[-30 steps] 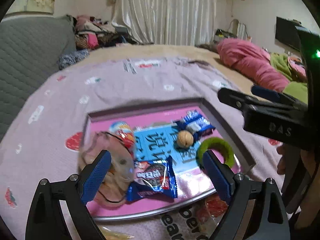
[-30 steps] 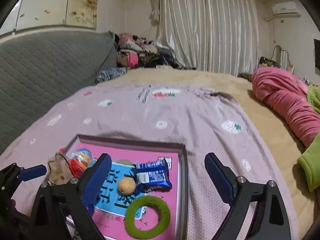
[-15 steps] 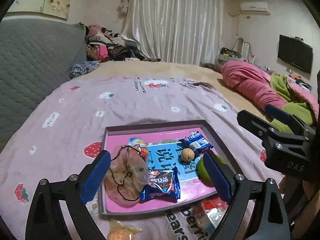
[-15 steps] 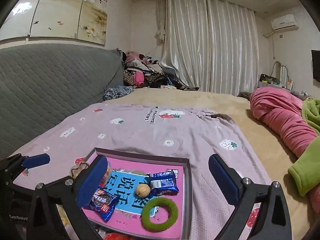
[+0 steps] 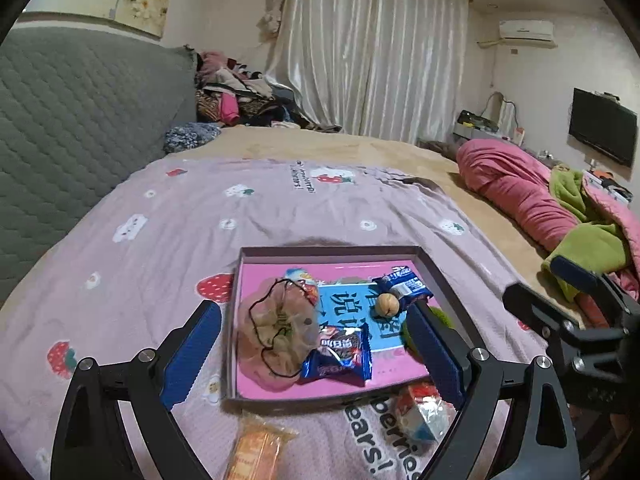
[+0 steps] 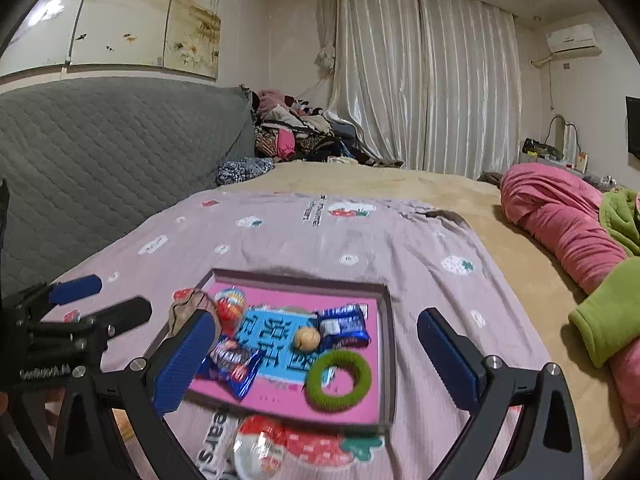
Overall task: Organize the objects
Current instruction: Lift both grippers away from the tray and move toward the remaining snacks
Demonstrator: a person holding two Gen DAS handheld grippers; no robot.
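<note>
A shallow pink-lined box (image 5: pixel 442 276) (image 6: pixel 387 320) lies on the lilac bedspread. It holds a beige mesh pouch (image 5: pixel 276 330), two blue snack packets (image 5: pixel 340 356) (image 5: pixel 406 284), a walnut (image 5: pixel 387 305) (image 6: pixel 307 338), a red toy egg (image 6: pixel 230 308) and a green fuzzy ring (image 6: pixel 339 380). Both grippers are open and empty, hovering above the box's near side: my left gripper (image 5: pixel 316 354) and my right gripper (image 6: pixel 316 364). An orange wrapped snack (image 5: pixel 256 454) and a red-white egg packet (image 5: pixel 424 412) (image 6: pixel 260 450) lie on the bedspread in front of the box.
A grey quilted headboard (image 5: pixel 72 128) runs along the left. Pink and green bedding (image 5: pixel 560 208) is piled at the right. Clothes (image 5: pixel 240 100) are heaped at the far end by the curtains.
Both grippers have pulled back and risen from the box, so more of the bed and room shows. The items in the box have not moved.
</note>
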